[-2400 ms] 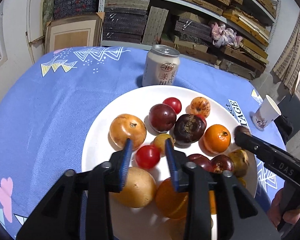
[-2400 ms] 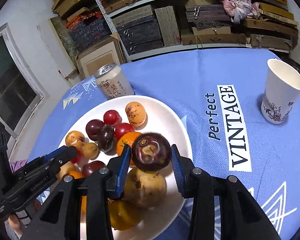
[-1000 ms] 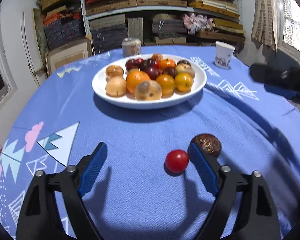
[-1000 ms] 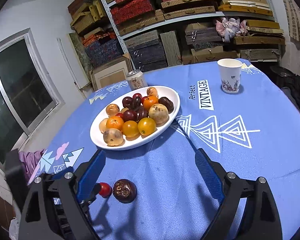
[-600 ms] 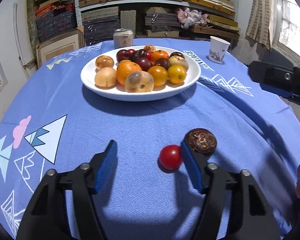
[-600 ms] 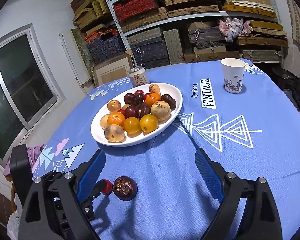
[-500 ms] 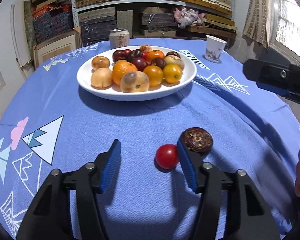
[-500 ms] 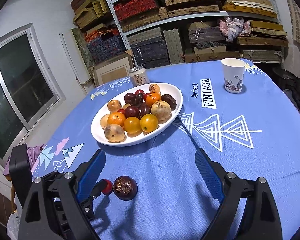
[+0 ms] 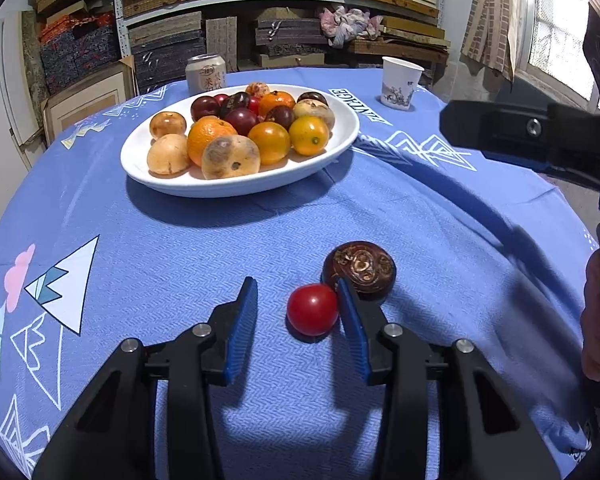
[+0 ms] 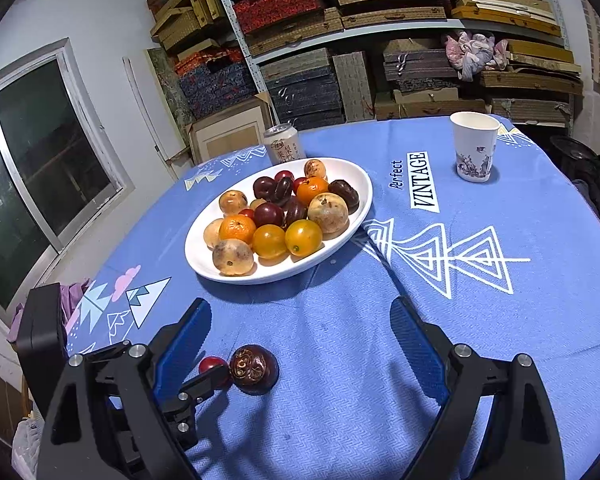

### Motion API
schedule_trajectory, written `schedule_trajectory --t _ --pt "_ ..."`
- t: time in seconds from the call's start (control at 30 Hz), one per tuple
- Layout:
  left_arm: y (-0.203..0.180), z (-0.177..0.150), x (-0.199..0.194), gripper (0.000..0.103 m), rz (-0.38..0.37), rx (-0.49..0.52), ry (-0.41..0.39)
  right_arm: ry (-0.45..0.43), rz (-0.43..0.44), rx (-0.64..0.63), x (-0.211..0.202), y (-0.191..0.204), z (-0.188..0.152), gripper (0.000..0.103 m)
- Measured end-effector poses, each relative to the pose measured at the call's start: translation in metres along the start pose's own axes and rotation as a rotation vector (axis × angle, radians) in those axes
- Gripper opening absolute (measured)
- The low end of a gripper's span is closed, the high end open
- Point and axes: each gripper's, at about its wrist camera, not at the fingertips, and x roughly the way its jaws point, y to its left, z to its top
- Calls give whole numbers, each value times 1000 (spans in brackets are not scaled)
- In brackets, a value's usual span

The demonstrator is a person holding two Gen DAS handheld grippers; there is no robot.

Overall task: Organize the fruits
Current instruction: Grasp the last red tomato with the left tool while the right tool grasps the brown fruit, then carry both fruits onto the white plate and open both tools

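Observation:
A white plate point(image 9: 140, 168) holds several fruits: oranges, dark plums, tan round fruits. It also shows in the right wrist view point(image 10: 198, 258). A small red tomato point(image 9: 312, 309) and a dark brown round fruit point(image 9: 359, 270) lie on the blue tablecloth near me. My left gripper point(image 9: 298, 308) is open, its jaws either side of the tomato, the right finger between tomato and dark fruit. My right gripper point(image 10: 300, 320) is wide open and empty, above the cloth behind the dark fruit point(image 10: 254, 368) and tomato point(image 10: 208, 364).
A drink can point(image 9: 205, 73) stands behind the plate and a paper cup point(image 9: 400, 82) at the far right. Shelves of boxes point(image 10: 380, 40) fill the back wall. A window point(image 10: 28, 168) is at the left.
My left gripper's jaws have narrowed and moved in around the tomato. The right gripper has stayed wide open and nearly still.

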Motion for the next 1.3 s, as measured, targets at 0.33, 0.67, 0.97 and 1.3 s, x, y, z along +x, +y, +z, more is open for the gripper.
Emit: schedule_trajectory --t 0.33,0.67,0.97,1.3 --pt "35 4 -18 22 39 -130 -57 163 -13 -174 28 27 -18 92" --pt "61 8 -28 22 129 -204 -102 240 -96 -411 64 73 -45 65" --pt "59 8 -32 22 164 -189 -123 246 -106 -415 69 73 -46 44" --pt "54 9 -38 22 231 -158 -165 208 -63 -344 54 64 -37 44"
